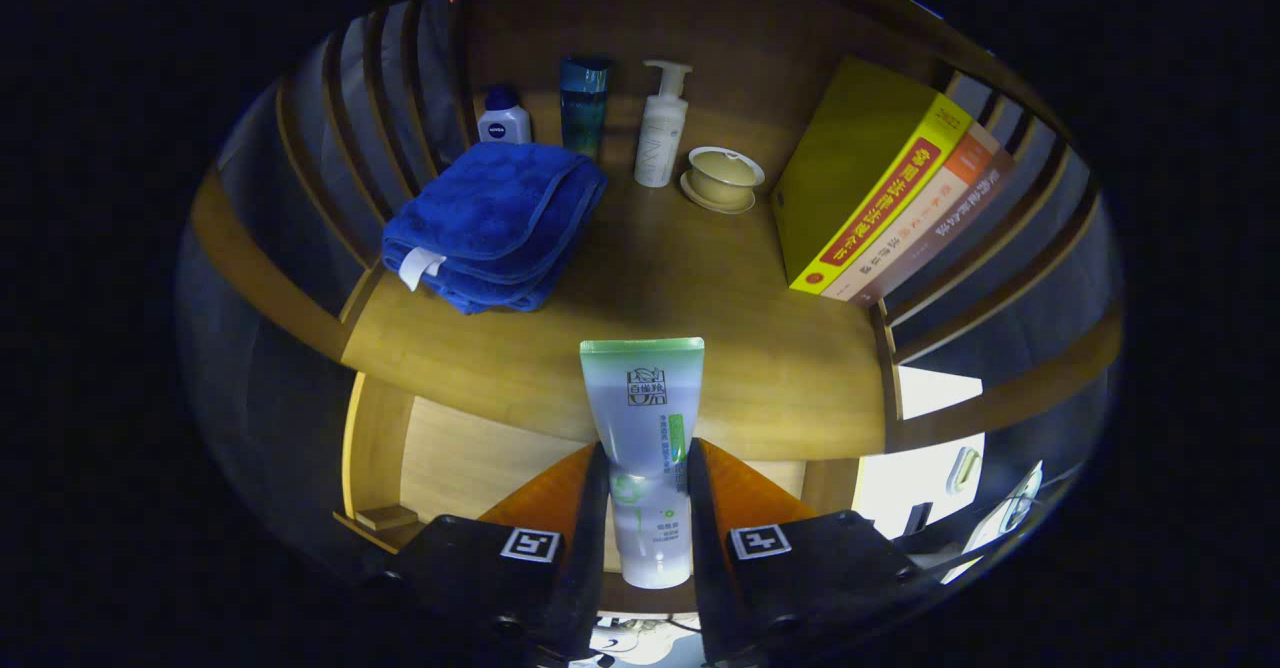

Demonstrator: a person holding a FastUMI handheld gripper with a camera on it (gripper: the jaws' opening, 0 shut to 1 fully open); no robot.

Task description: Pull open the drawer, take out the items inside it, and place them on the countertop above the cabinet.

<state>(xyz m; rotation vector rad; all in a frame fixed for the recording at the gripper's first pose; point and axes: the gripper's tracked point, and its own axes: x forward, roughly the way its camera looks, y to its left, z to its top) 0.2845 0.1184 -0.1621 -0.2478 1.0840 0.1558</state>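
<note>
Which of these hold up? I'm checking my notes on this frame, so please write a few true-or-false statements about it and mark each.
1. Both fingers of the gripper press on the tube. True.
2. The blue towel lies unfolded, spread across the countertop. False: it is folded in a pile, beside the slatted side.
3. The pump bottle stands upright next to the small lidded cup. True.
4. The books lie flat in a stack. False: they stand leaning, spines showing.
5. The tube already rests on the countertop. False: it is held over its front edge.
</note>
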